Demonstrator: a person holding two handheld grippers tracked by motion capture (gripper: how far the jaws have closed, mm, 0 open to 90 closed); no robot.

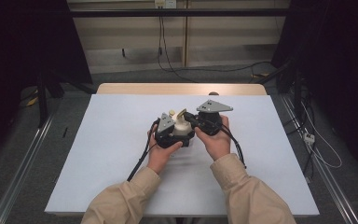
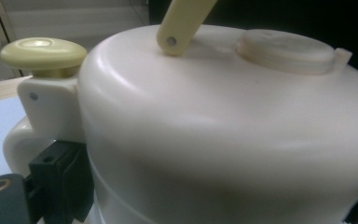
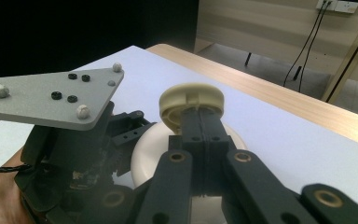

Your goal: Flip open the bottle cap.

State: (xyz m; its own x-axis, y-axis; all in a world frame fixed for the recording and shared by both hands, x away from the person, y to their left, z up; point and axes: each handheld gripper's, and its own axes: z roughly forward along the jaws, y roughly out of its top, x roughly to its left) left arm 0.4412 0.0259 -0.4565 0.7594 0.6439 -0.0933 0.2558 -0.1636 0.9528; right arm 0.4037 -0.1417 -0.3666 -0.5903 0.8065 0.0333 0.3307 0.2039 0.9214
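Note:
A white jug [image 1: 182, 129] with a pale yellow knob [image 1: 171, 112] and a raised yellow strap handle [image 1: 182, 114] sits mid-table between both hands. My left gripper [image 1: 170, 135] is shut on the jug: in the left gripper view its black fingers [image 2: 58, 179] press on the white body [image 2: 223, 140], below the knob [image 2: 42, 52] and the round cream cap [image 2: 286, 49]. My right gripper [image 3: 200, 114] has its jaws together, with the tips at the near edge of the cream cap [image 3: 191, 95]. I cannot tell if they pinch the cap's tab.
A white sheet [image 1: 121, 154] covers the wooden table [image 1: 182, 88]. Black cables [image 1: 140, 158] trail back from both grippers beside the beige sleeves. Metal rails [image 1: 23, 163] run along the floor on either side, and wall cables [image 1: 161, 42] hang behind the table.

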